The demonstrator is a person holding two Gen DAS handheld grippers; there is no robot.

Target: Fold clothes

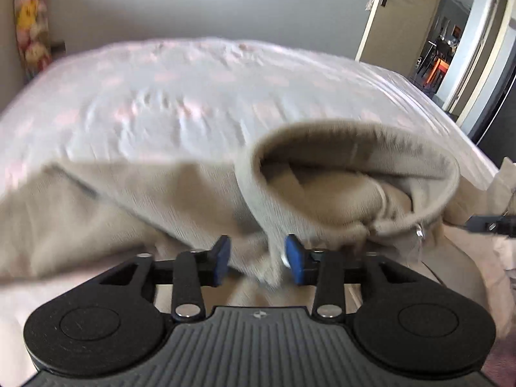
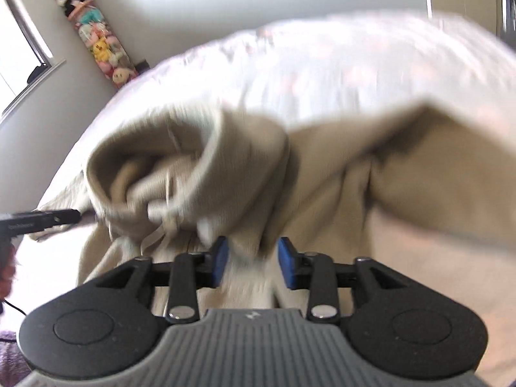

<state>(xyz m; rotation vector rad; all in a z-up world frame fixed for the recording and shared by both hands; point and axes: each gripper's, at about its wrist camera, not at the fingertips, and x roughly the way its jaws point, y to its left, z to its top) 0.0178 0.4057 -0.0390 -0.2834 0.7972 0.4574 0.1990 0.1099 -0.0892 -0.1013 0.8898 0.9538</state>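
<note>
Beige fleece hooded sweatshirt (image 1: 180, 200) lies bunched on the white quilted bed (image 1: 193, 96), filling the middle and lower part of both views, hood opening gaping toward the cameras at centre right of the left wrist view.

Left claw (image 1: 258, 259) sits at lower centre with its blue pads (image 1: 222, 258) apart. A ridge of sweatshirt cloth runs down between them, nearer the right-hand pad. Reads as released, not pinching. Right claw (image 2: 250, 262), lower centre of the right wrist view, looks the same: pads parted, a fold of fabric in the gap, nothing clamped. Both pictures are motion-blurred, so light contact of cloth on a pad can't be ruled out.

Risks from here:
- Cloth is loose between the pads, so a pull away could drag a fold and undo whatever lay flat.
- Hood is puffed open, not flattened. Folding over it would likely leave a lump and a crooked stack.
- White drawstring (image 2: 154, 235) dangles just above the right claw at lower left. It could snag on a pad or linkage.
- Closing now without a clear edge may grab several layers at once and twist the garment.
- The two claws work close together at the frame edges, so a bump is possible.
</note>
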